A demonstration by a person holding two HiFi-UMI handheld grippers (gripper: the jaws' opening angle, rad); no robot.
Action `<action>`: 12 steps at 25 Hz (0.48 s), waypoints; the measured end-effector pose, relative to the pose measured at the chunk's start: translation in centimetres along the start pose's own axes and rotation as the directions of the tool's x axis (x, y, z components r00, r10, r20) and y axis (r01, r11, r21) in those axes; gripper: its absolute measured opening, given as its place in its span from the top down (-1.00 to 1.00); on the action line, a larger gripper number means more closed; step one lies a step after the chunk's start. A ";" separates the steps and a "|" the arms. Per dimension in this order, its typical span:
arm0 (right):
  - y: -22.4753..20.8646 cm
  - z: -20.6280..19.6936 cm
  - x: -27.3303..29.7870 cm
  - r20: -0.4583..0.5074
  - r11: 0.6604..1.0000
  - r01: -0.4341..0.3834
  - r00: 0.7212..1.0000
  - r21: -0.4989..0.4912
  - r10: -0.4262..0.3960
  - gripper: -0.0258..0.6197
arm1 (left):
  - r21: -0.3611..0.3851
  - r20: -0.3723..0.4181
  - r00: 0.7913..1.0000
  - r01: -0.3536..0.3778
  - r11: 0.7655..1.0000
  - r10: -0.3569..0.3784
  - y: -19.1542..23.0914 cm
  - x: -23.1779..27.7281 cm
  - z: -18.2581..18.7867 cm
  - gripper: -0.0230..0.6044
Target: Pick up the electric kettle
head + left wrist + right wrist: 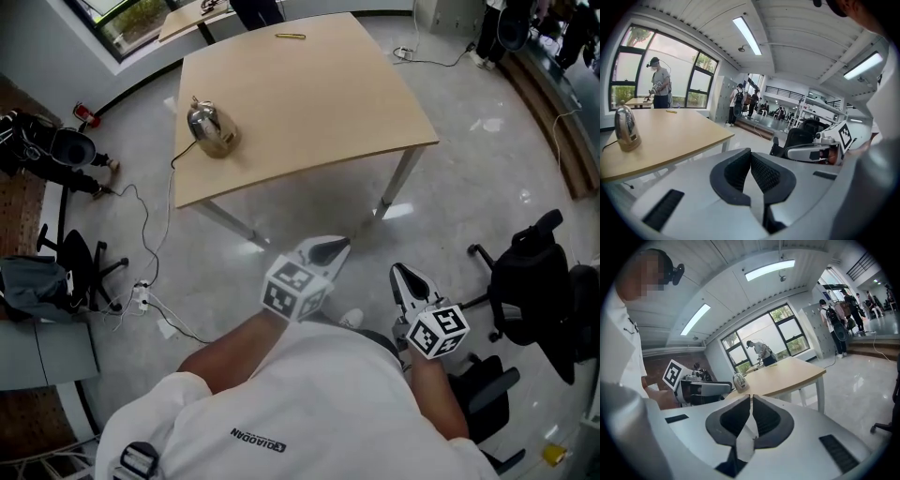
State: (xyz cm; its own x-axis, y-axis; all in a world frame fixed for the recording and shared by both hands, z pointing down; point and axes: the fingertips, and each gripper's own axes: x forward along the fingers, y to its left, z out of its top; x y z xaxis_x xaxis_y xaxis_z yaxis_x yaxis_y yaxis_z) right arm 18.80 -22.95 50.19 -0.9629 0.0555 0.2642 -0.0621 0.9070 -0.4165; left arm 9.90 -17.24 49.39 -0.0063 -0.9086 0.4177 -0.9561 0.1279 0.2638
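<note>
The table (309,103) stands ahead of both grippers. The electric kettle (212,128) sits upright near its left edge, ahead-left and well apart from them; its handle probably faces away. The left gripper (330,249) is nearer. It and the right gripper (405,278) are clenched, empty.

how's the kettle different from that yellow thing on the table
The kettle is shiny metal and bulky; the yellow thing is thin and small. The kettle stands upright near the table's left edge; the yellow thing lies flat by the far edge. Both rest on the table.
</note>
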 end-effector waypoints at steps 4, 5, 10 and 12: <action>1.9 -0.2 2.0 -0.025 0.997 -0.070 0.997 -0.034 0.069 0.83 | -0.005 -0.011 0.998 -0.060 0.998 0.060 1.6 -2.4 -0.7 0.94; 2.4 -0.3 2.5 -0.028 0.996 -0.083 0.996 -0.035 0.082 0.83 | -0.011 -0.011 0.997 -0.078 0.997 0.078 2.1 -3.1 -1.0 0.94; 4.6 -0.9 5.6 -0.061 0.988 -0.147 0.988 -0.053 0.143 0.83 | -0.052 -0.001 0.991 -0.136 0.989 0.136 4.5 -5.8 -2.0 0.94; 5.8 -1.1 6.9 -0.073 0.984 -0.166 0.984 -0.059 0.162 0.83 | -0.060 0.004 0.989 -0.147 0.987 0.148 5.2 -6.9 -2.2 0.94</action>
State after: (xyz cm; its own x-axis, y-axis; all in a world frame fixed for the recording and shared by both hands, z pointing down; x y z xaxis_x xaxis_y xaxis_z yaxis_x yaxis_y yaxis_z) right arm 12.04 -16.89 50.56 -0.9384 0.2317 0.2562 0.1142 0.9081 -0.4030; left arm 5.60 -9.40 49.81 -0.1488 -0.8811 0.4488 -0.9255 0.2840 0.2506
